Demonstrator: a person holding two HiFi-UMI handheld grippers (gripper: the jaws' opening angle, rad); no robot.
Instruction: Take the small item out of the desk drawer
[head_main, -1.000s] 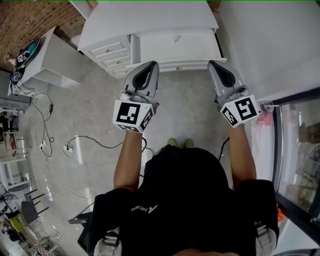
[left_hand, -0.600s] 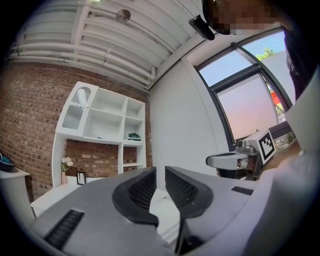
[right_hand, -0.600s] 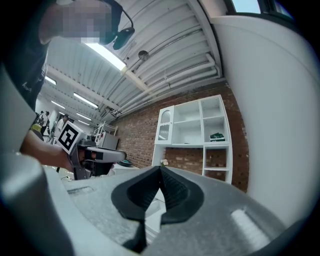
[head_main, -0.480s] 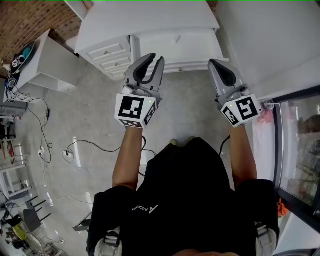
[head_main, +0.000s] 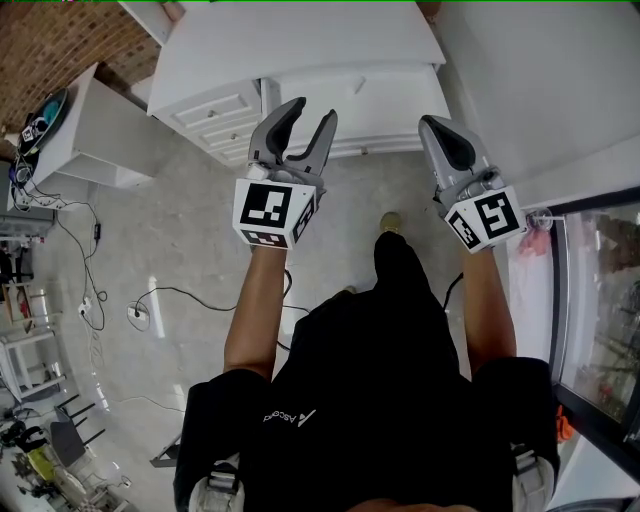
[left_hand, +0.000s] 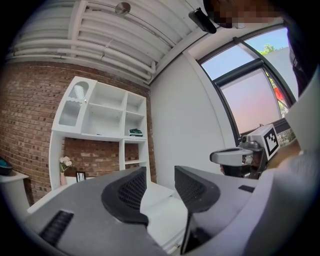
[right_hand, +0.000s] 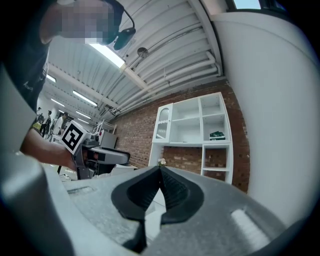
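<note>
The white desk (head_main: 300, 45) stands ahead of me at the top of the head view. Its stack of small drawers (head_main: 212, 108) and its wide middle drawer (head_main: 350, 92) look closed, and no small item shows. My left gripper (head_main: 310, 112) hovers just before the desk's front edge. Its jaws are opening, with nothing between them and only the desk top (left_hand: 160, 200) beyond. My right gripper (head_main: 432, 124) is shut and empty near the desk's right corner. From the left gripper view (left_hand: 161, 184) the right gripper (left_hand: 235, 156) shows alongside; the right gripper view (right_hand: 160, 174) shows the left gripper (right_hand: 100, 155).
A low white cabinet (head_main: 110, 125) stands left of the desk, with cables (head_main: 150, 290) on the grey floor. A white wall and a glazed window (head_main: 600, 300) close off the right. A white shelf unit (left_hand: 100, 130) stands against the brick wall. My shoe (head_main: 392, 222) steps forward.
The left gripper's jaws have gone from shut to wide apart. Both grippers have edged toward the desk, and one foot has stepped forward.
</note>
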